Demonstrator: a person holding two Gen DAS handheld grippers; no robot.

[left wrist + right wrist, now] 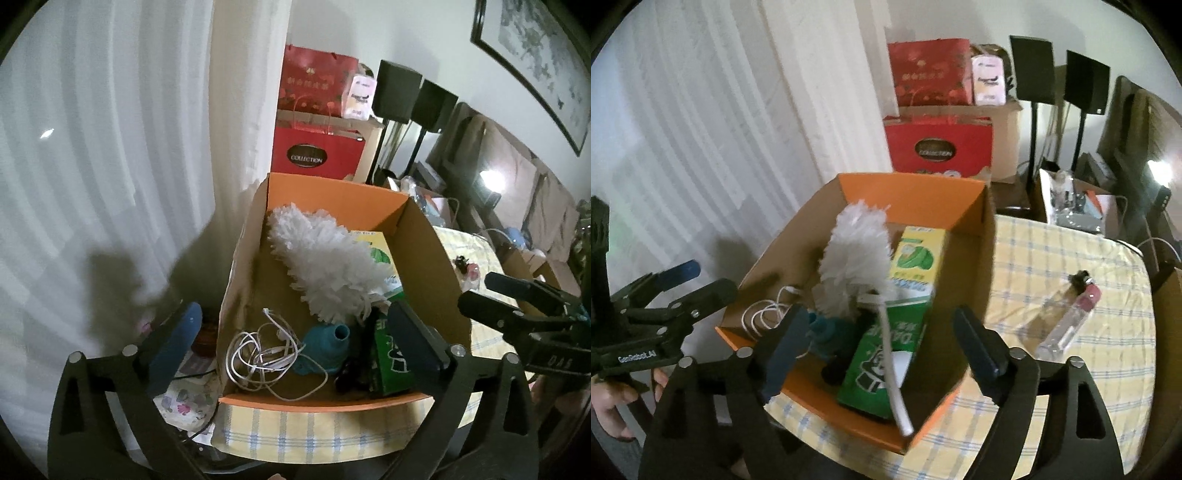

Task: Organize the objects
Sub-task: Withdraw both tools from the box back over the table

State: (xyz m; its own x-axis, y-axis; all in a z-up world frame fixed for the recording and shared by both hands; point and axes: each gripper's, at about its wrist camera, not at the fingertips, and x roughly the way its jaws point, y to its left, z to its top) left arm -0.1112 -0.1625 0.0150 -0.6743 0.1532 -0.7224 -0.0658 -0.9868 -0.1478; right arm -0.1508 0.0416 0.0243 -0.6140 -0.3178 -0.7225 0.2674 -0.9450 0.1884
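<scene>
box: an orange cardboard box [916,192] sits at the worktop [1052,258] edge on a yellow checked cloth.
contents: white duster [855,254], green carton [886,354], teal object [325,349], white cable [258,356].
left tongs [295,347]: apart, holding nothing, over the box's near end.
right tongs [882,347]: apart, empty, above the box.
outside: two lighters [1067,317] lie on the cloth right of the box.
</scene>
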